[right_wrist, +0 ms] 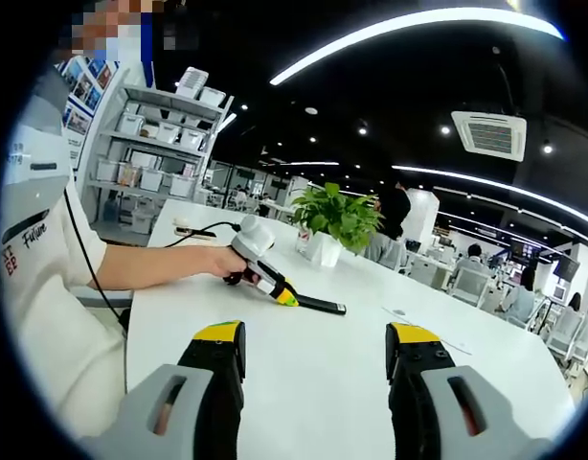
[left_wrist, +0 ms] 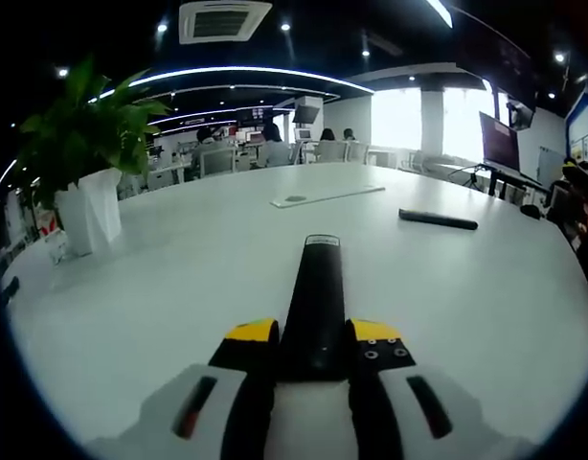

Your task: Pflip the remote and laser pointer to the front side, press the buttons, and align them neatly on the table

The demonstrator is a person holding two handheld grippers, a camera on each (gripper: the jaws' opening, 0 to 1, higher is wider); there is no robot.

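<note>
Left claw (left_wrist: 313,347) over white table (left_wrist: 179,278)

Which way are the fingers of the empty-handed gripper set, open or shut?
Open. In the right gripper view, the right gripper's yellow-tipped fingers stand wide apart, with bare white table between them.

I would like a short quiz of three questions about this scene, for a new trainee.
1. True or false: the left claw is shut on a black remote.
2. Which thing lies alone on the table, far right in the left gripper view? A) cup B) thin black pointer C) book
3. Fill in: the right claw is ____.

Key:
1. True; in the right gripper view, the left claw holds the remote low over the table.
2. B
3. open, with nothing between its jaws; a potted plant stands beyond it.
</note>
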